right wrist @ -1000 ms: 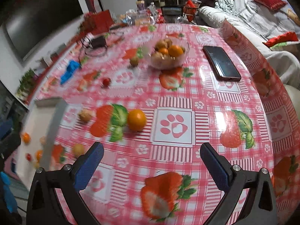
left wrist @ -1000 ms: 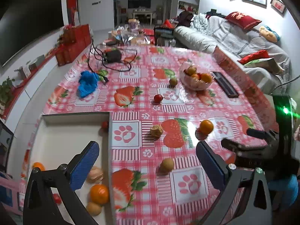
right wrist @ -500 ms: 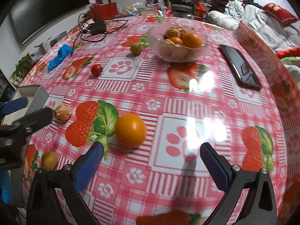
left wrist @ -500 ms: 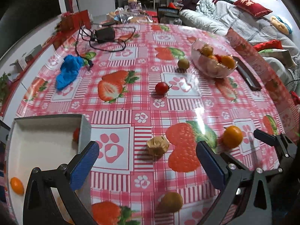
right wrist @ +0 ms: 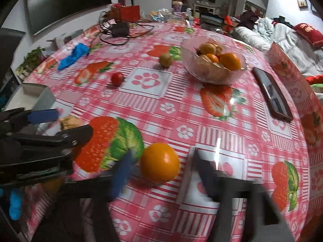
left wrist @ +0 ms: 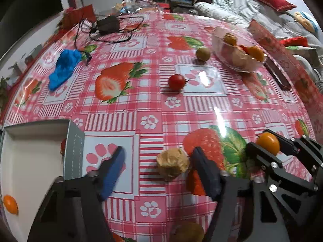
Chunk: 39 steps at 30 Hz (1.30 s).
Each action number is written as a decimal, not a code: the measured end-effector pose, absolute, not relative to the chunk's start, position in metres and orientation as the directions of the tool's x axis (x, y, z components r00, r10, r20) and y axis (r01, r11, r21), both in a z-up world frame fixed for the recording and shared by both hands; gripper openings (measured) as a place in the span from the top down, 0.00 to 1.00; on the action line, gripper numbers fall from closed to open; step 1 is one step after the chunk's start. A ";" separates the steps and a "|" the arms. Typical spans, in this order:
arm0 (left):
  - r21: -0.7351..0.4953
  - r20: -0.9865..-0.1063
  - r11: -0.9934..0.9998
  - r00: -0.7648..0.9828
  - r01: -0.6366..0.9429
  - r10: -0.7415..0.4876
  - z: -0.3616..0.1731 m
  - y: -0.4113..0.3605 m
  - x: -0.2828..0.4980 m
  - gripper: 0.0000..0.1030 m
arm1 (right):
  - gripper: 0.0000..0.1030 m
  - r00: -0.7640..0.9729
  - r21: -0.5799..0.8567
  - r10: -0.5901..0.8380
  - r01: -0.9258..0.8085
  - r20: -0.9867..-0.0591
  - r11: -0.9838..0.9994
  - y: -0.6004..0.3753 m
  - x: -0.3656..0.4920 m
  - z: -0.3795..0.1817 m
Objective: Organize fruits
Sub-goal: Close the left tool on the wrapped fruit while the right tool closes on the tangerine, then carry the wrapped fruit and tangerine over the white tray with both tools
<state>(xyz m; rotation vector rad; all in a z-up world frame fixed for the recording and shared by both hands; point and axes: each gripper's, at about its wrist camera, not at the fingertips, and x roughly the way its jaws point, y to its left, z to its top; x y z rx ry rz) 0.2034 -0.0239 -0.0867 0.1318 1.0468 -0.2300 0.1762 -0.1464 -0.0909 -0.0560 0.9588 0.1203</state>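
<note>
Where sofa [left wrist: 252, 10] backs it, strawberry tablecloth [left wrist: 153, 104] glares.

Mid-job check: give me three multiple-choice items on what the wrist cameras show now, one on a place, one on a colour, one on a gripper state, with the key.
1. Where does the phone lie?
A. in the white tray
B. flat on the tablecloth, right of the glass bowl
C. under the blue cloth

2. What colour is the fruit between the right gripper's fingers?
A. orange
B. green
C. red

3. How does the left gripper stand?
A. shut on the tan walnut-like fruit
B. open, fingers either side of that fruit
C. shut on nothing

Key: 1 B, the dark slab rests on the cloth beside the bowl; 2 A, its skin is plain orange; 3 B, a gap shows between the blue pad and the fruit.
</note>
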 end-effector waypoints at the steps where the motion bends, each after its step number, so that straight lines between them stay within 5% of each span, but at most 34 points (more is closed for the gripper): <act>1: 0.003 -0.865 0.965 0.485 0.263 -0.129 -0.085 -0.025 0.201 0.53 | 0.65 0.569 0.016 0.085 -0.125 -0.818 0.992 -0.147 0.176 -0.091; 2: -0.001 -0.864 0.963 0.484 0.269 -0.136 -0.084 -0.025 0.201 0.65 | 0.65 0.572 0.024 0.091 -0.123 -0.815 0.992 -0.148 0.175 -0.091; 4: -0.024 -0.863 0.961 0.479 0.277 -0.160 -0.082 -0.023 0.199 0.71 | 0.65 0.570 0.052 0.109 -0.116 -0.814 0.992 -0.153 0.171 -0.090; 17: -0.108 -0.793 0.948 0.550 0.298 -0.263 -0.041 -0.008 0.158 0.71 | 0.65 0.546 0.249 0.217 -0.016 -0.809 0.968 -0.195 0.134 -0.080; 39: -0.063 -0.728 0.954 0.640 0.295 -0.246 0.011 0.026 0.095 0.71 | 0.65 0.582 0.212 0.216 -0.076 -0.784 0.974 -0.157 0.099 -0.036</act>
